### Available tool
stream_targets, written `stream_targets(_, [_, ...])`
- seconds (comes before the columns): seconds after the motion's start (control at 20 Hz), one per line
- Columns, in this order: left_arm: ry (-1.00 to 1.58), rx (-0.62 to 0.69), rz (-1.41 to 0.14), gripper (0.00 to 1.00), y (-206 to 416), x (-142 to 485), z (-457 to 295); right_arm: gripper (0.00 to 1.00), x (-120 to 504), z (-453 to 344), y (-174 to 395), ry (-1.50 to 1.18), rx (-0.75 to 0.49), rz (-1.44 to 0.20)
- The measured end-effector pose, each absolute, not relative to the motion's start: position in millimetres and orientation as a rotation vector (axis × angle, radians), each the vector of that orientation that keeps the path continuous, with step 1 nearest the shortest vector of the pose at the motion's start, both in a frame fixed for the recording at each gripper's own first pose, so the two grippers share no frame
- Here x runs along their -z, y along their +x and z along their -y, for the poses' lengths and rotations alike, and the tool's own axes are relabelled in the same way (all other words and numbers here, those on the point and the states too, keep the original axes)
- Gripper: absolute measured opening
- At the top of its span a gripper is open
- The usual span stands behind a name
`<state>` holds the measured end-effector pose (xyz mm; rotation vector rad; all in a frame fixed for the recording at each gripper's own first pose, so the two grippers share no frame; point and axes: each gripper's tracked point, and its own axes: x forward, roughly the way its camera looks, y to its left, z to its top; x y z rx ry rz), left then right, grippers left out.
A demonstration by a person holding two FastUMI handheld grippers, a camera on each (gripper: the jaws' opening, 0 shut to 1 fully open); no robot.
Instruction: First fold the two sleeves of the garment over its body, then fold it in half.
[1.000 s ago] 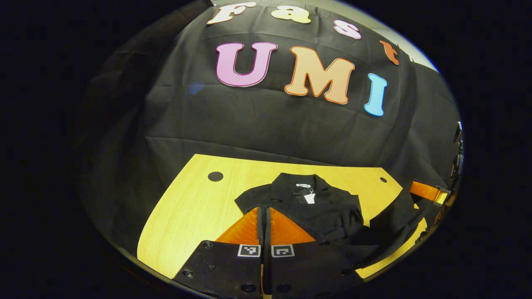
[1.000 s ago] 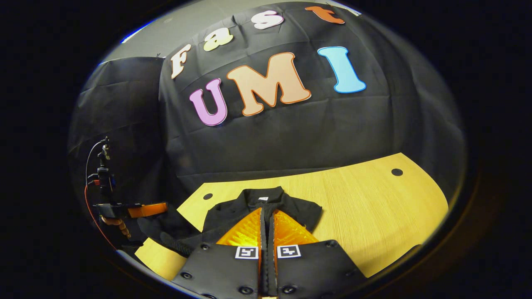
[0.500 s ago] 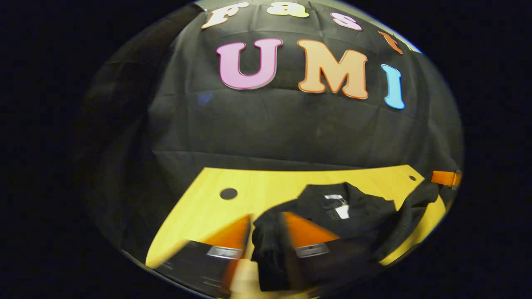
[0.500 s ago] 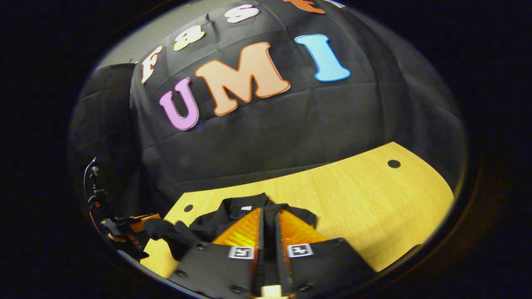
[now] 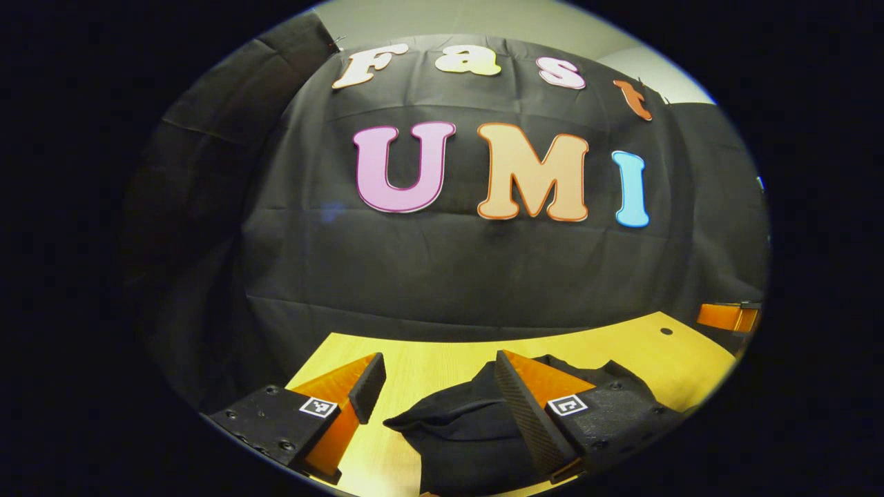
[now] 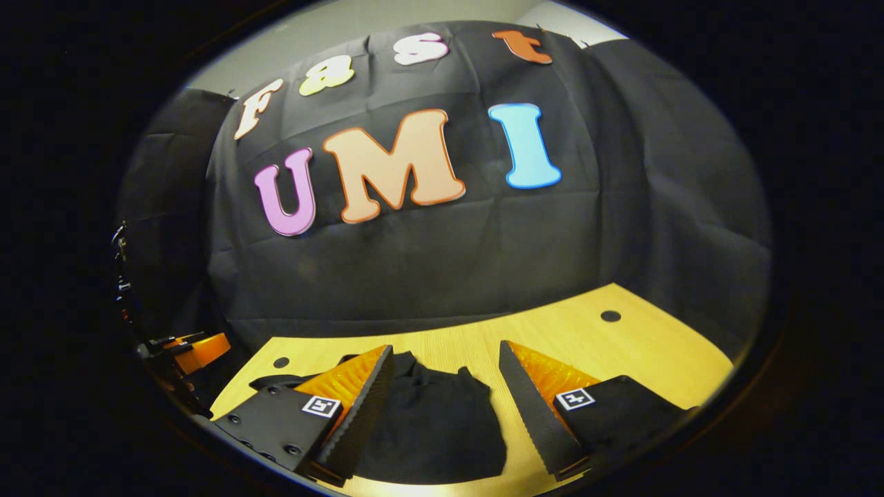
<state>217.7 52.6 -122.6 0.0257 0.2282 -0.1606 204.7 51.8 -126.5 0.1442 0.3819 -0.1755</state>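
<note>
Left gripper view: left gripper (image 5: 431, 378) at 6 o'clock, jaws wide apart, gripping nothing. The garment (image 5: 459, 431), black, lies bunched on the yellow wooden bench (image 5: 442, 362) between 5 and 6 o'clock; its right part is covered by the gripper's right-hand finger (image 5: 528, 414), and its near edge is cut off at the bottom. A round hole (image 5: 666, 331) in the bench top at 4 o'clock. The other gripper (image 5: 725, 316) shows as a partial shape at 3 to 4 o'clock, cropped; state of its jaws unreadable from here.

Right gripper view: right gripper (image 6: 445, 383) at 6 o'clock, jaws wide apart, nothing between them pressed. Garment (image 6: 431, 424) lies folded into a compact dark block on the bench (image 6: 621, 345), directly between the two fingers; folds and layers hard to separate, black on black. Two bench holes here: one at 8 o'clock (image 6: 280, 362), one at 4 o'clock (image 6: 610, 316). The left gripper (image 6: 193, 348) sits at the 8 o'clock edge with cabling above it, too small to resolve.
</note>
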Motion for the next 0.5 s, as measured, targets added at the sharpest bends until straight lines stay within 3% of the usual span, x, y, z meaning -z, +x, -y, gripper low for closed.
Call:
stream_targets(0.3, [-0.011, 0.112, -0.105, 0.94, 147.8, 48.8, -59.4, 0.94, 67.3, -62.1, 134.2, 0.081, 0.117, -0.234])
stream_targets(0.35, [-0.004, 0.104, -0.083, 0.94, 133.8, 39.2, -60.3, 0.97, 58.8, -63.7, 117.1, 0.079, 0.107, -0.209])
stream_targets(0.4, [0.008, 0.095, -0.068, 0.94, 118.9, 30.8, -60.8, 0.92, 49.8, -65.4, 101.6, 0.075, 0.094, -0.181])
stream_targets(0.5, [0.017, 0.084, -0.051, 0.94, 85.5, 20.4, -60.5, 0.92, 41.4, -68.6, 68.9, 0.072, 0.071, -0.151])
